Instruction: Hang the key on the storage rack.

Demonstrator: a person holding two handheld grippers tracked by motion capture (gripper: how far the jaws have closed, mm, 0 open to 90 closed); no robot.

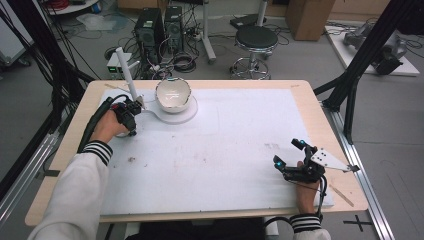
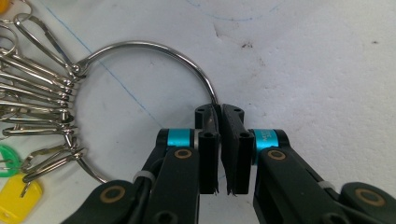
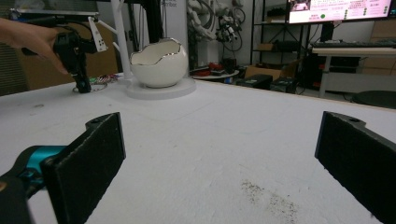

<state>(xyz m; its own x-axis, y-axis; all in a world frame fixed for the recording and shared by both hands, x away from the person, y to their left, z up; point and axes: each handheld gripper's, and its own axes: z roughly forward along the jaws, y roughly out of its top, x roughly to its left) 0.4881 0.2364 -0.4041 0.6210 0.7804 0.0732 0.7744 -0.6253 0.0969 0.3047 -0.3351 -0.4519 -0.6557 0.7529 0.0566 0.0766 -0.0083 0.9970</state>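
slippage is the risk: the left gripper (image 2: 219,154), clamped shut on the thin steel key ring (image 2: 140,46) near the white eggshell-shaped bowl (image 1: 173,94), could let the wire twist free under the hanging keys (image 2: 37,84), while the right gripper (image 3: 219,154) gapes empty.

1. One large metal key ring (image 2: 154,51) lies on the white table surface (image 1: 225,150).
2. Two plastic key tags hang from it: one yellow tag (image 2: 18,198) and one green tag (image 2: 8,161).
3. Several metal clips (image 2: 37,88) crowd the ring; their exact number cannot be told.
4. One white egg-shaped bowl (image 1: 173,94) sits on one round base (image 1: 182,114).
5. One white post (image 1: 126,70) stands upright.
6. Two grippers are present: the left gripper (image 1: 131,116) and the right gripper (image 1: 290,155).
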